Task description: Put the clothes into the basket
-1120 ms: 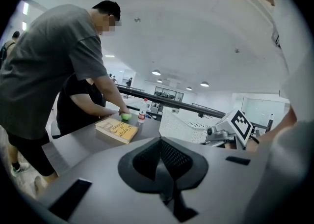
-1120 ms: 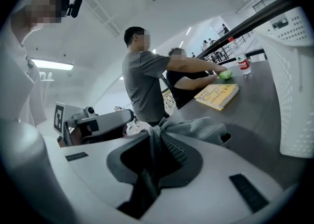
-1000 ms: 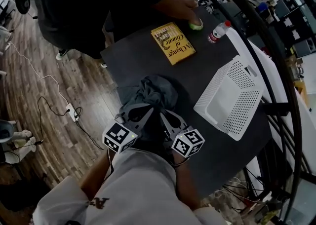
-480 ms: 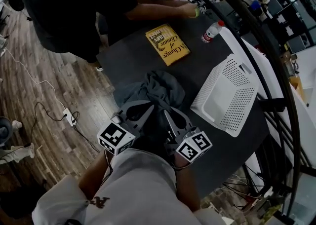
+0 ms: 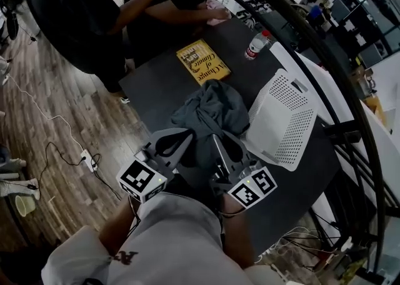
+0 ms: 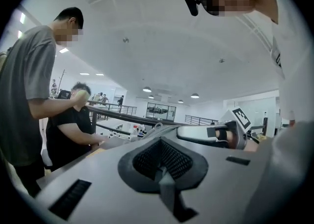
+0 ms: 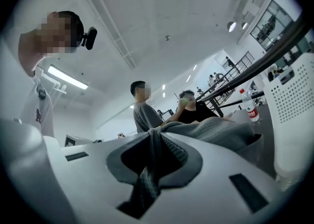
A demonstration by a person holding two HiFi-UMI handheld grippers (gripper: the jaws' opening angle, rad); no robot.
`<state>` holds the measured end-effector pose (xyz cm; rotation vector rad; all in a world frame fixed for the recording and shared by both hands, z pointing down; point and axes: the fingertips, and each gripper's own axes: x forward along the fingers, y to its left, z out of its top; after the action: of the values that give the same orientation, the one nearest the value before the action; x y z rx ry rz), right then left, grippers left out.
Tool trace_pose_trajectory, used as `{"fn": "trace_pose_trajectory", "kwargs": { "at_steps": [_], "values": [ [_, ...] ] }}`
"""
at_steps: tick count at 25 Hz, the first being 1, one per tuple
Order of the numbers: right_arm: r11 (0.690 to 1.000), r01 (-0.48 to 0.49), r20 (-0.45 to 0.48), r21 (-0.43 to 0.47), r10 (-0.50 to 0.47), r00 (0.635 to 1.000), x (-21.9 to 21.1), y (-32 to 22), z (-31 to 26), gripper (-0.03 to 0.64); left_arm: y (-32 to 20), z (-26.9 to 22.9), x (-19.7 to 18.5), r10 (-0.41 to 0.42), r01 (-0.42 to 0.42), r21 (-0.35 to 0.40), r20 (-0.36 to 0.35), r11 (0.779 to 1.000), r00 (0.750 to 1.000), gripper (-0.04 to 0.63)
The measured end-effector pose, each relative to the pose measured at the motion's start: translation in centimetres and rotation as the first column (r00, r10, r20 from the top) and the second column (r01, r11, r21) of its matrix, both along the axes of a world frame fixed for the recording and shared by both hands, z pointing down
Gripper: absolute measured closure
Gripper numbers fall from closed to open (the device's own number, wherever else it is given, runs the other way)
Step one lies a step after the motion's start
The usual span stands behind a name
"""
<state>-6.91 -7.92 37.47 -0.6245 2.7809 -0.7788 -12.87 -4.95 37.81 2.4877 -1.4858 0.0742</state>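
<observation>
A yellow book lies on the black table, a water bottle standing near it.

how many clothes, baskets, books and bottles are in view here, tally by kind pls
garment: 1
basket: 1
book: 1
bottle: 1
total: 4

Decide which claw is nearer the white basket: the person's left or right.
Right. The right claw, clamped on the grey clothes, is beside the basket; the left claw is farther away.
</observation>
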Motion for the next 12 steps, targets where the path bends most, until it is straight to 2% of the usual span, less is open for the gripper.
{"fn": "trace_pose_trajectory", "kwargs": {
  "at_steps": [12],
  "values": [
    [0.993, -0.003, 0.108, 0.12, -0.01, 0.994, 3.7, 1.4, -6.4, 0.558, 2.0, -6.0, 3.8, -0.022, 0.014, 0.114, 0.064, 0.993, 0.998, 0.591]
  ]
}}
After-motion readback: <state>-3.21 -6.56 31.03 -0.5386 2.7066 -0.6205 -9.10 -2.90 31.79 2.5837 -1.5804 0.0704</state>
